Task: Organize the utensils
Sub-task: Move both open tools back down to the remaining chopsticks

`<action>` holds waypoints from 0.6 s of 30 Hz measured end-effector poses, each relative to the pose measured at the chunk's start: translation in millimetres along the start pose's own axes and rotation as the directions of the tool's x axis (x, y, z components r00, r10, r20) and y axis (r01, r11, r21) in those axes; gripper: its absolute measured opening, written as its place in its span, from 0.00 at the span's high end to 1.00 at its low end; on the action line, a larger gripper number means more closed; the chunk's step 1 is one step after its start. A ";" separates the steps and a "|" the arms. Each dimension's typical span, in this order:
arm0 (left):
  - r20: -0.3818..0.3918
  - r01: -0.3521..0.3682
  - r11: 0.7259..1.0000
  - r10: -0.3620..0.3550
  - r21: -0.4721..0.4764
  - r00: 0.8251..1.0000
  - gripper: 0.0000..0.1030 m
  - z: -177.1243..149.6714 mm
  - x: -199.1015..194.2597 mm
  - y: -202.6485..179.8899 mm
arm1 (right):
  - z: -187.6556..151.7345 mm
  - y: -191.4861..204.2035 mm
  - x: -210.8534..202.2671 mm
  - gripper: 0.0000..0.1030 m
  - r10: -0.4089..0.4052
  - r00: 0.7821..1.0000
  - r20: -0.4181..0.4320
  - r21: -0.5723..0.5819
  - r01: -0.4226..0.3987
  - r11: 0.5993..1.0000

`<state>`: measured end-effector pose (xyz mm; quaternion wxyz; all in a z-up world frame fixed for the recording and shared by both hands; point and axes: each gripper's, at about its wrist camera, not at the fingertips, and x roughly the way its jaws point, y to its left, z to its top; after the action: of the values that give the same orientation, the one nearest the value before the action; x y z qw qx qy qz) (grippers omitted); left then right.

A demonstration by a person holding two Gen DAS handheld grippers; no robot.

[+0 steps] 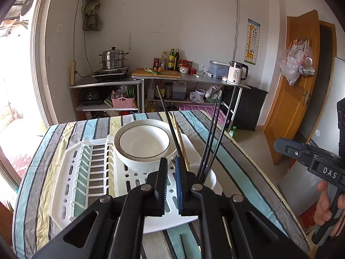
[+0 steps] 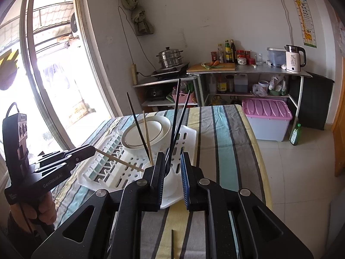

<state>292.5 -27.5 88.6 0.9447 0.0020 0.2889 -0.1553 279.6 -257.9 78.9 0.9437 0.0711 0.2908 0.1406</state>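
Note:
A white dish rack lies on the striped table. A white cup at its near right corner holds several black chopsticks and a wooden one. My left gripper is shut on a wooden chopstick whose free end points toward the cup. My right gripper is open, its fingers either side of the cup. A black chopstick lies on the cloth near me.
A white bowl rests in the rack behind the cup. The table edge drops to tiled floor on the right. A pink-lidded bin and metal shelves stand beyond.

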 end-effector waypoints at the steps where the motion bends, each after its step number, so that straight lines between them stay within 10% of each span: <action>1: -0.005 0.001 1.000 -0.001 0.003 1.000 0.92 -5.9 -3.5 -0.8 | -4.6 2.4 -3.4 0.85 0.002 1.000 -0.003 -0.005 -0.002 1.000; 18: -0.118 0.036 0.999 -0.040 -0.035 0.992 0.92 -108.9 -44.0 -5.3 | -87.1 20.9 -42.0 0.85 0.038 0.995 -0.089 -0.022 -0.040 0.999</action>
<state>197.1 -9.5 22.4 0.9226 -0.0099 0.3469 -0.1682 192.1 -246.4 34.2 0.9277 0.0593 0.3294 0.1654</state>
